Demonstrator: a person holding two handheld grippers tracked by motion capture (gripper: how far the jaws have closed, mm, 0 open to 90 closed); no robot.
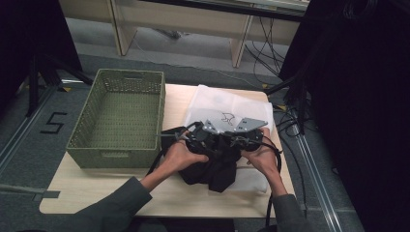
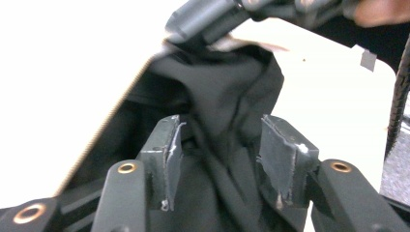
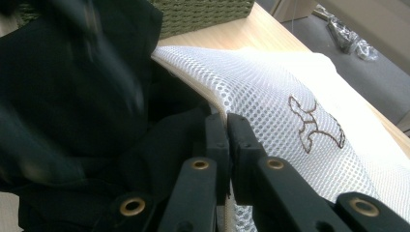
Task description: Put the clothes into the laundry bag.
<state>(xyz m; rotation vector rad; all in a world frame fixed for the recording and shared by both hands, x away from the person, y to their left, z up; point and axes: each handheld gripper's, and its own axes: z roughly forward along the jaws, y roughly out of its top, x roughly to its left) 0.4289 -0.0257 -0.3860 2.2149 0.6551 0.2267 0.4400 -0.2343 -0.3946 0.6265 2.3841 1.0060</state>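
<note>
- High view: a person is working at a light wooden table (image 1: 121, 193), both hands meeting over a black garment (image 1: 212, 169) that is bunching up at the near edge of a white mesh laundry bag (image 1: 217, 104). The left gripper (image 1: 193, 140) and the right gripper (image 1: 249, 137) are sitting close together above the cloth. A green woven basket (image 1: 118, 116) is standing just beside them on the left half of the table.
- Left gripper view: the left gripper (image 2: 220, 145) is standing partly open, its pads clear of the cloth. The black garment (image 2: 227, 92) is lying between and beyond the jaws, not pinched, inside the bag's tan-edged mouth.
- Right gripper view: the right gripper (image 3: 227, 130) is clamping its jaws tight on the bag's tan edge, where the white mesh laundry bag (image 3: 270, 87) is meeting the black garment (image 3: 72, 72). The mesh is carrying a brown outline print, and the green woven basket (image 3: 203, 14) is showing behind.
</note>
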